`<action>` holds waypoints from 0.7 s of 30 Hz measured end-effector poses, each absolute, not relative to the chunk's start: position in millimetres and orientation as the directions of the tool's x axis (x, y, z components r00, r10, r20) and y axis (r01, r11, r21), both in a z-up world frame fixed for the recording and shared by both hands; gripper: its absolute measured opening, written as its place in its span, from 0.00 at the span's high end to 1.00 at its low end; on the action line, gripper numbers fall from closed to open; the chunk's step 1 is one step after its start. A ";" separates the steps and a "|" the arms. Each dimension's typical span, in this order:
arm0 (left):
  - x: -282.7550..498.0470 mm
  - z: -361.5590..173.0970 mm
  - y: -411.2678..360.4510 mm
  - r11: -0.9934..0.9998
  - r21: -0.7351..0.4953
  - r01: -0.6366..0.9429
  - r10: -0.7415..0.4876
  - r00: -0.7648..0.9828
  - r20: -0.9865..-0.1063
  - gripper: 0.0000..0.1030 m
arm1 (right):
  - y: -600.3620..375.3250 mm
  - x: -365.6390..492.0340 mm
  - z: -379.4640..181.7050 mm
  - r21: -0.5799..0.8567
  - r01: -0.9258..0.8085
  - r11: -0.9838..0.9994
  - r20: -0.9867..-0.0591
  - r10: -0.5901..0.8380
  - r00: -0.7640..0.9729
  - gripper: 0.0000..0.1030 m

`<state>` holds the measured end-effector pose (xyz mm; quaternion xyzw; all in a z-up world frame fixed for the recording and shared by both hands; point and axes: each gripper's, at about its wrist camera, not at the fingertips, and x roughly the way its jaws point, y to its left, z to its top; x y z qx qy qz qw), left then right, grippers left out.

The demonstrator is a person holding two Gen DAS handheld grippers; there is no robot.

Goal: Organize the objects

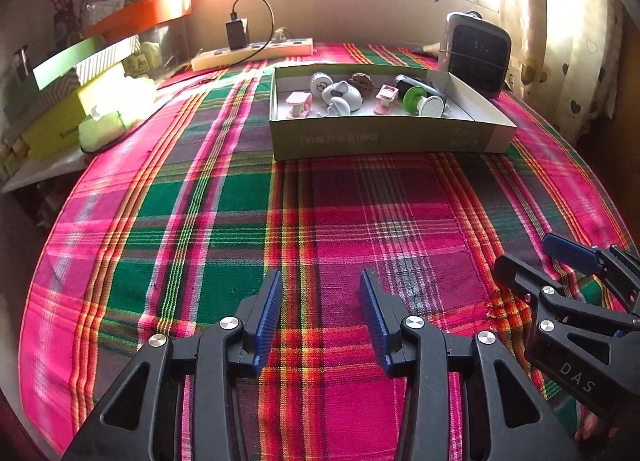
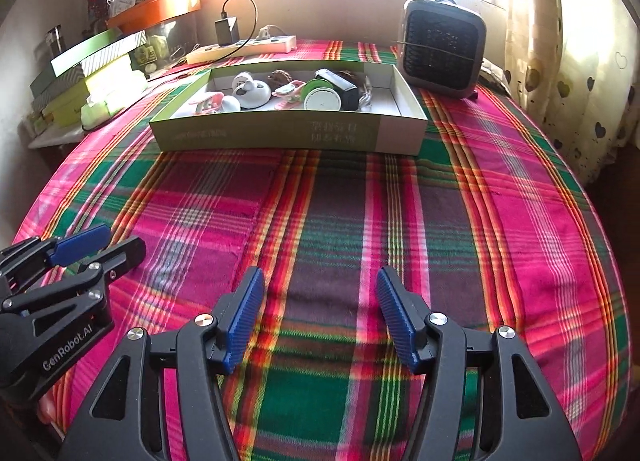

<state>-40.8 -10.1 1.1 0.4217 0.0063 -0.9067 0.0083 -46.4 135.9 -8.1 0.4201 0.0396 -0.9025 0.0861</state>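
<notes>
The shallow green box [image 2: 288, 133] of small gadgets lies crosswise on the plaid counter [image 2: 360, 221], just before the small heater [image 2: 442, 49]. Both tools face it from well short: the right tool [image 2: 320, 317] squarely, the left tool [image 1: 320, 321] with the box ahead, slightly rightward. Both stand spread, pinching nothing.

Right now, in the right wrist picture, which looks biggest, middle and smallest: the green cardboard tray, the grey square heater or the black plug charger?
1. Green cardboard tray, biggest.
2. Grey square heater, though it stands farther back.
3. Black plug charger, smallest and farthest.
</notes>
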 end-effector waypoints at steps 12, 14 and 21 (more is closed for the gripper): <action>-22.0 -0.9 -3.0 -1.000 -0.001 0.026 -0.016 -0.667 -0.745 0.60 | 141.7 -23.8 -11.7 0.002 0.150 -0.989 -0.739 -0.103 -0.666 0.35; -19.3 -1.4 -1.7 -1.000 0.002 0.027 -0.020 -0.673 -0.739 0.60 | 141.6 -22.8 -11.6 0.001 0.146 -0.989 -0.737 -0.100 -0.669 0.35; -15.2 -2.3 -0.7 -0.999 0.000 0.034 -0.023 -0.684 -0.729 0.60 | 141.5 -20.0 -12.0 -0.001 0.135 -0.991 -0.732 -0.091 -0.675 0.34</action>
